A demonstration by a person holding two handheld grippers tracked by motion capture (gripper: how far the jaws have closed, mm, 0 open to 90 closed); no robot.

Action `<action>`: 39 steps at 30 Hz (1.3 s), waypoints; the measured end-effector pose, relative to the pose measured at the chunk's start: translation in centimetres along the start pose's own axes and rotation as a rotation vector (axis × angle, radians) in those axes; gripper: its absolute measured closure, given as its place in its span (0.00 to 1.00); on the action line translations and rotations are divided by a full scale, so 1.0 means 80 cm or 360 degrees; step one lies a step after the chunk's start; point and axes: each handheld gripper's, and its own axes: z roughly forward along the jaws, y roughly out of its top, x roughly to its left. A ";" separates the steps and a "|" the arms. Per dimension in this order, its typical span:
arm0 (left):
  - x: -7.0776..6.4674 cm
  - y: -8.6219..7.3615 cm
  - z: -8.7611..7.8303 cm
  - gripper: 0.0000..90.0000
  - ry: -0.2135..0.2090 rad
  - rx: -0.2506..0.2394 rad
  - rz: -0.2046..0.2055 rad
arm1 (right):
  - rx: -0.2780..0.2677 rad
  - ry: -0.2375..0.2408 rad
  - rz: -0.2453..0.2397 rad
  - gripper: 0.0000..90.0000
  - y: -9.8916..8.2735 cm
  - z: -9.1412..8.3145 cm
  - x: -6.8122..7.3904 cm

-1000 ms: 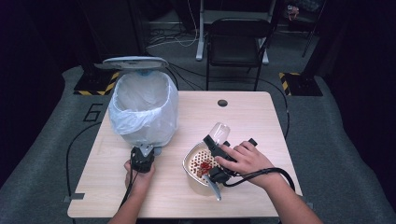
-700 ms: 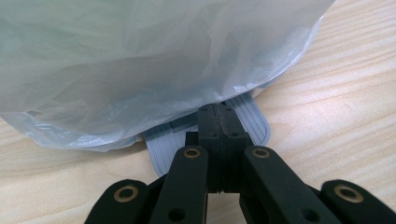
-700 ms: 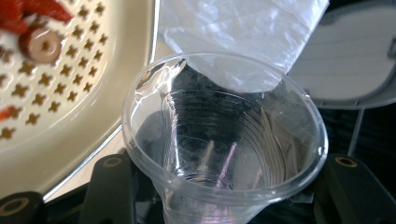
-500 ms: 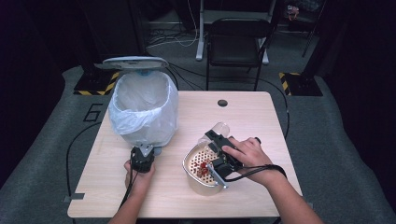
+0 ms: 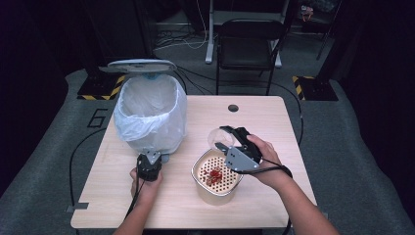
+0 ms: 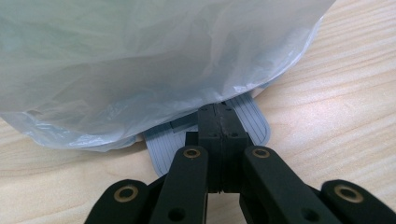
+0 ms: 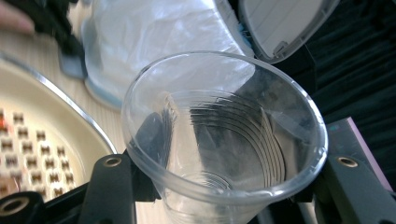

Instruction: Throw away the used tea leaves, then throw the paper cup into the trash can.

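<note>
Wooden tabletop (image 5: 274,127) holds a lidded bin (image 5: 151,117) and a perforated strainer bowl (image 5: 215,176). Left gripper (image 6: 218,122), jaws pressed together, bears on the bin's pedal (image 6: 254,122); right gripper (image 5: 230,139) clamps an empty clear cup (image 7: 224,135) above the bowl. Binning the cup likely remains

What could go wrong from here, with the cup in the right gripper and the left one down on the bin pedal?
1. The clear cup is thin plastic held between the right gripper jaws; a tighter squeeze might crush it, a looser one drop it into the strainer.
2. The left gripper, shut, presses the pedal near its middle; if it slips off, the lid would probably shut on the bin.
</note>
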 end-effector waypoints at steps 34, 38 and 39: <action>0.001 0.000 0.000 1.00 -0.0013 0.0005 -0.0013 | -0.0108 0.0433 0.1213 0.48 0.024 0.022 -0.064; 0.001 0.000 0.000 1.00 -0.0007 -0.0004 -0.0012 | -0.0095 0.0465 0.1230 0.48 0.041 0.036 -0.073; 0.002 0.000 0.000 1.00 -0.0006 -0.0006 -0.0015 | -0.0088 0.0469 0.1235 0.48 0.045 0.040 -0.075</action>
